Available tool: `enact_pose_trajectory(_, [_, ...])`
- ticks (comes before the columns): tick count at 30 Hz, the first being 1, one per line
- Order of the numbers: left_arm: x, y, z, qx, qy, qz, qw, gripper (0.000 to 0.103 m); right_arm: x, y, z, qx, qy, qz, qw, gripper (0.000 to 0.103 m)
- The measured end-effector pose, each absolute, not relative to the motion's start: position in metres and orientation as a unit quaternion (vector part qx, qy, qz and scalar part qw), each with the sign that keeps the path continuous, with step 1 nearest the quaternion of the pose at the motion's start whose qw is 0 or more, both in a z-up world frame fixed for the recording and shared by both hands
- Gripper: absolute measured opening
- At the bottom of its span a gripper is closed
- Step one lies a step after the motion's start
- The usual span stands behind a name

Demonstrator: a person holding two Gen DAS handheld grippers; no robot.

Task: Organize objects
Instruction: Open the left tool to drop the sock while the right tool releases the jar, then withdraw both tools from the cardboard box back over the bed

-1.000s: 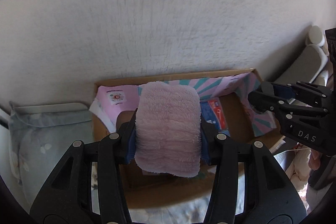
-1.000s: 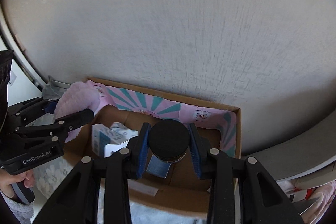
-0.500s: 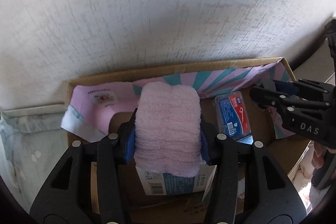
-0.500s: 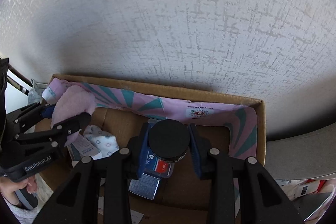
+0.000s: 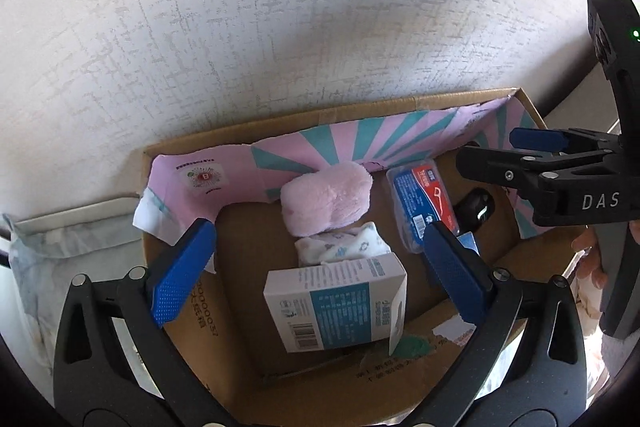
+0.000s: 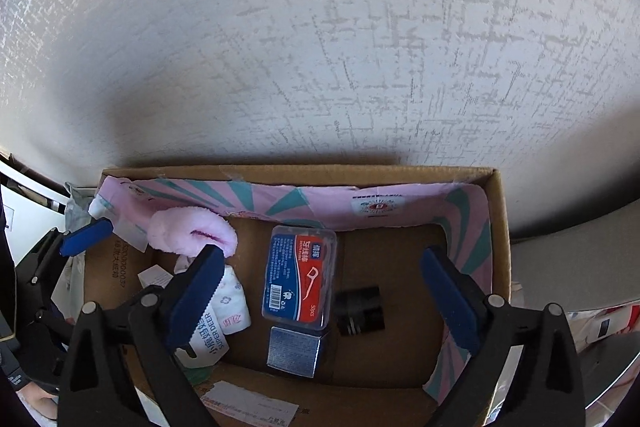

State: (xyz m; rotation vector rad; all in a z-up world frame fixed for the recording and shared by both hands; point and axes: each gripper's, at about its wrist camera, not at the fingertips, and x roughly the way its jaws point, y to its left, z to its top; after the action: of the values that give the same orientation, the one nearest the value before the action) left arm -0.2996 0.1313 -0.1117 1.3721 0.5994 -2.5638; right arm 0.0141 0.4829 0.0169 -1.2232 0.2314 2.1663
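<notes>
Inside the cardboard box (image 5: 404,113), the fluffy pink cloth (image 5: 325,198) and the round black-lidded jar (image 6: 362,311) lie released. Both the left hand-held gripper (image 5: 320,269) and the right hand-held gripper (image 6: 322,297) have just been opening, their 2 ridged blue jaws wide apart with nothing between them.

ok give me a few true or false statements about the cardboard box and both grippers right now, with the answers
1. The pink fluffy cloth lies inside the cardboard box. True.
2. The left gripper is clamped on the cloth. False: its jaws have just been opening and stand wide, with nothing pressed between them.
3. The black jar lies on the box floor beside the blue floss case. True.
4. The right gripper grips the jar. False: its jaws have just been opening and its pads are clear of the jar.
</notes>
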Motion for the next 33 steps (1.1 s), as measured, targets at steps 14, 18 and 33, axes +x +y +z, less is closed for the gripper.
enact_pose_trajectory(14, [-0.272, 0.114, -0.073, 0.413, 0.216, -0.879, 0.101, 0.103, 0.007, 0.442, 0.038, -0.452, 0.036, 0.829, 0.327, 0.098])
enact_pose_trajectory(18, [-0.253, 0.114, -0.05, 0.388, 0.215, -0.889, 0.114, 0.103, 0.02, 0.415, 0.057, -0.433, 0.018, 0.84, 0.326, 0.098])
enact_pose_trajectory(33, [-0.146, 0.142, -0.013, 0.315, 0.217, -0.904, 0.19, 0.103, 0.078, 0.322, 0.077, -0.376, -0.001, 0.868, 0.324, 0.098])
